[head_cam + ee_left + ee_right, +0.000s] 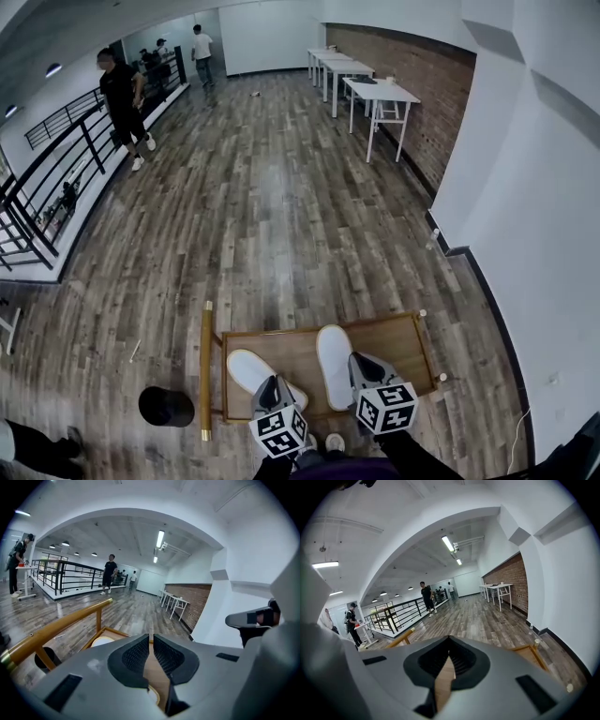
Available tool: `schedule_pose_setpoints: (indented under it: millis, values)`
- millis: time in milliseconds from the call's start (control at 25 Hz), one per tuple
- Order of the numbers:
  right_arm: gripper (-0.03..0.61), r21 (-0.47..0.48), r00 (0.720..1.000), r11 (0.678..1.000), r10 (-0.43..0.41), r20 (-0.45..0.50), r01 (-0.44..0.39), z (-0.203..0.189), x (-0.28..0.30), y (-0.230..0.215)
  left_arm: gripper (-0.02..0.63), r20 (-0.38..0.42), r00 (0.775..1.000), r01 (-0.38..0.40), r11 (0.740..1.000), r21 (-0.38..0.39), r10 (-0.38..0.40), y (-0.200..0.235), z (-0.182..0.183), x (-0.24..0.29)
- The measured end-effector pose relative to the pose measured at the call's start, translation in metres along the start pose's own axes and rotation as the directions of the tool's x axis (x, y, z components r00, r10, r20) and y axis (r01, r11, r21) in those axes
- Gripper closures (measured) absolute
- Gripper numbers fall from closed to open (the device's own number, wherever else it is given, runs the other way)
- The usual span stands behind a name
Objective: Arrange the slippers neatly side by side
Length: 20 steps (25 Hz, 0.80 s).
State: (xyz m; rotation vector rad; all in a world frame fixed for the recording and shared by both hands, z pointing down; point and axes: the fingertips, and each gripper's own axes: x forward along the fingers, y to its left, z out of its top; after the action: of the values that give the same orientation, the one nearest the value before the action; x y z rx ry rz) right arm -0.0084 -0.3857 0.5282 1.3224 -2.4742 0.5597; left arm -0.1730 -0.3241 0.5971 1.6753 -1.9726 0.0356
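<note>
Down at the 6 o'clock edge of the head view, both grippers point out over a low wooden worktop (394, 323). The left gripper (273, 382) has its jaws closed together with nothing between them; in the left gripper view (151, 638) only a thin slit of wood shows between the black ribbed pads (133, 656). It sits over the near end of the left slipper (249, 367), and whether it touches the slipper cannot be told. The right gripper (360, 362) is also closed and empty; in the right gripper view (449, 641) the pads meet at the tips. It lies just beside the right slipper (334, 361), at that slipper's 4 o'clock.

Both slippers are plain white and lie sole-down on the worktop, a little apart. The right one points to 12 o'clock, while the left one is skewed toward 10 o'clock, so the pair is not parallel.

The worktop has a raised rim and a gold rail (205, 366) along its 9 o'clock side. A round black thing (166, 406) sits on the plank floor at about 8 o'clock of it.
</note>
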Motion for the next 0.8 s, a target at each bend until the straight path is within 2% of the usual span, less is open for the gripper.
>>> schedule_pose_setpoints:
  millis: [120,200,320,360,440,560,600,640,800]
  values:
    - [0.580,0.003,1.000,1.000,-0.005,-0.007,0.005,0.000,0.004,-0.003,0.552,-0.021,0.999,-0.047,0.999,-0.020,0.047,0.015,-0.001,0.011]
    - [0.580,0.005,1.000,1.000,-0.010,-0.015,0.010,0.000,0.006,-0.008,0.550,-0.037,0.996,-0.080,0.996,-0.032,0.079,0.023,-0.002,0.017]
    - [0.580,0.011,1.000,1.000,-0.015,-0.025,0.015,-0.002,0.009,-0.012,0.511,-0.092,0.982,-0.173,0.983,-0.064,0.167,0.047,-0.009,0.028]
    - [0.580,0.011,1.000,1.000,-0.015,-0.027,0.016,-0.003,0.010,-0.012,0.510,-0.122,0.973,-0.206,0.976,-0.075,0.196,0.056,-0.014,0.032]
    - [0.580,0.010,0.999,1.000,-0.017,-0.031,0.018,-0.004,0.012,-0.013,0.468,-0.198,0.951,-0.258,0.963,-0.081,0.238,0.072,-0.026,0.041]
    - [0.580,0.010,0.999,1.000,-0.022,-0.040,0.022,-0.005,0.014,-0.017,0.451,-0.322,0.907,-0.316,0.944,-0.095,0.271,0.088,-0.049,0.054]
    - [0.580,0.011,0.999,1.000,-0.025,-0.043,0.026,-0.005,0.014,-0.019,0.403,-0.358,0.892,-0.332,0.937,-0.107,0.275,0.092,-0.057,0.057]
    - [0.580,0.011,0.999,0.999,-0.030,-0.046,0.030,-0.005,0.014,-0.021,0.382,-0.388,0.879,-0.344,0.931,-0.119,0.275,0.095,-0.062,0.061]
    - [0.580,0.013,0.997,0.999,-0.051,-0.052,0.051,-0.005,0.017,-0.029,0.382,-0.444,0.853,-0.365,0.922,-0.131,0.275,0.102,-0.073,0.073]
